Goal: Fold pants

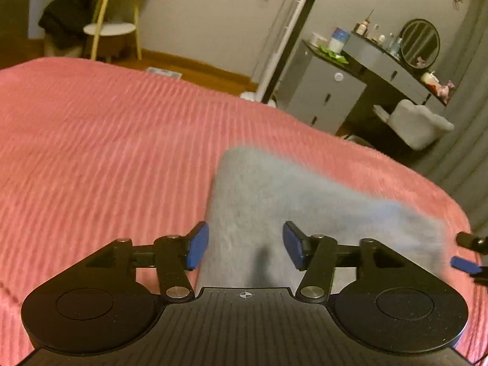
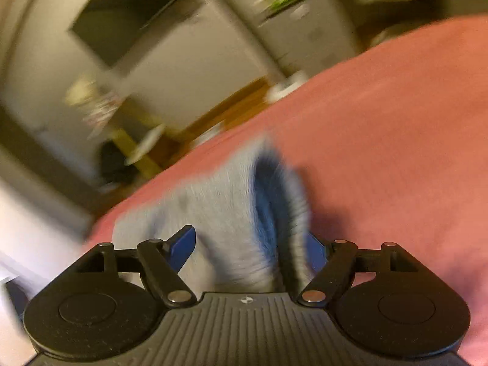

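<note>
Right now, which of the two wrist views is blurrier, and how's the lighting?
Right wrist view: heavy motion smear across the room and the grey-blue folded pants. Left wrist view: sharper, the ribbed pink bedspread readable, pants edges soft. Both dim, with a warm cast.

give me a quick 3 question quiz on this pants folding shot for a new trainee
1. True or false: the pants lie on a pink bedspread.
2. What colour are the pants? A) black B) light grey-blue C) green
3. Fill in: the left hand-held gripper has its jaws ____ over the fabric.

Key
1. True.
2. B.
3. Open; the right hand-held gripper is also open, with fabric between its blue pads, though that view is blurred.
</note>
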A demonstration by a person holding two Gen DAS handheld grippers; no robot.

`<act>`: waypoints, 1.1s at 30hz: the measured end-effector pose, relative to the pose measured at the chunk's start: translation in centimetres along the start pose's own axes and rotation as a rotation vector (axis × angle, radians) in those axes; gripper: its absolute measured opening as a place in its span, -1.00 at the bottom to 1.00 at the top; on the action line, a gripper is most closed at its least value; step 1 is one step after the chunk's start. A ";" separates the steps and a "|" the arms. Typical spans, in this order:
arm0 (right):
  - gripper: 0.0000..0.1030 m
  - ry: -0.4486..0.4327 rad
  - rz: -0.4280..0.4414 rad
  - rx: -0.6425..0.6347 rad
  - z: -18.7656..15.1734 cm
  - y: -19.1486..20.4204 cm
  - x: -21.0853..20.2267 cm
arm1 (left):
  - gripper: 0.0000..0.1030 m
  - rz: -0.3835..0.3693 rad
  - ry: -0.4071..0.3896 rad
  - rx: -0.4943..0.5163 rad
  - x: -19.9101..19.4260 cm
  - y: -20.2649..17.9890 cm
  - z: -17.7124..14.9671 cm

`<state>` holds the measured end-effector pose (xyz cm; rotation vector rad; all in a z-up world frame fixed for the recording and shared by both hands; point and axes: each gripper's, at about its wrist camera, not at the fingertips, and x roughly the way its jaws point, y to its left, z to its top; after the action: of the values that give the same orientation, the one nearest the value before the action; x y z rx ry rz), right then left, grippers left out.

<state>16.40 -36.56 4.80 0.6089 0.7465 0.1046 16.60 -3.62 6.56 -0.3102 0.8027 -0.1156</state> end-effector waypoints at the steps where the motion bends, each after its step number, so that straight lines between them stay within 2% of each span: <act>1: 0.47 -0.017 -0.030 0.010 -0.5 -0.3 -0.8 | 0.32 -0.018 0.002 -0.003 -0.5 0.3 -0.8; 3: 0.47 -0.030 0.004 0.083 -2.3 -1.4 -2.3 | 0.41 -0.055 -0.006 -0.019 -2.1 0.8 -3.1; 6: 0.45 -0.024 0.087 0.188 -5.8 -3.1 -4.2 | 0.45 -0.055 -0.004 -0.050 -3.7 1.6 -6.3; 8: 0.33 0.008 0.122 0.234 -7.9 -3.5 -4.3 | 0.45 -0.061 0.008 -0.085 -4.3 1.7 -8.2; 10: 0.14 0.041 0.148 0.246 -8.9 -2.9 -3.3 | 0.42 -0.070 0.033 -0.165 -4.1 2.6 -9.5; 13: 0.03 0.105 0.160 0.256 -10.4 -2.2 -1.7 | 0.37 -0.147 0.095 -0.262 -3.8 3.5 -10.8; 15: 0.01 0.144 0.145 0.234 -11.7 -1.6 -0.8 | 0.29 -0.191 0.135 -0.219 -3.4 2.8 -10.9; 17: 0.01 0.150 0.139 0.214 -12.6 -0.5 0.2 | 0.23 -0.190 0.119 -0.152 -3.3 1.4 -11.2; 20: 0.02 0.129 0.168 0.259 -12.8 -0.6 0.1 | 0.17 -0.169 0.102 -0.108 -2.3 0.6 -10.4; 23: 0.02 0.094 0.162 0.286 -12.2 -1.4 -0.9 | 0.08 -0.161 0.086 -0.164 -1.8 1.1 -9.9; 26: 0.02 0.039 0.128 0.302 -10.8 -2.7 -1.8 | -0.19 -0.140 0.018 -0.185 -1.9 2.3 -9.9; 27: 0.02 0.015 0.099 0.323 -10.3 -3.3 -2.0 | -0.19 -0.156 0.013 -0.196 -1.8 2.8 -10.1; 29: 0.02 0.032 0.112 0.410 -9.9 -4.6 -1.7 | -0.19 -0.177 -0.004 -0.209 -1.7 3.2 -10.7; 33: 0.13 -0.001 0.106 0.497 -10.1 -5.2 -0.6 | -0.11 -0.154 -0.036 -0.141 -2.3 2.8 -11.6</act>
<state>8.62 -36.16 -3.54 1.1226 0.7422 0.0144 6.54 -3.14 -0.28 -0.5067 0.7525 -0.1978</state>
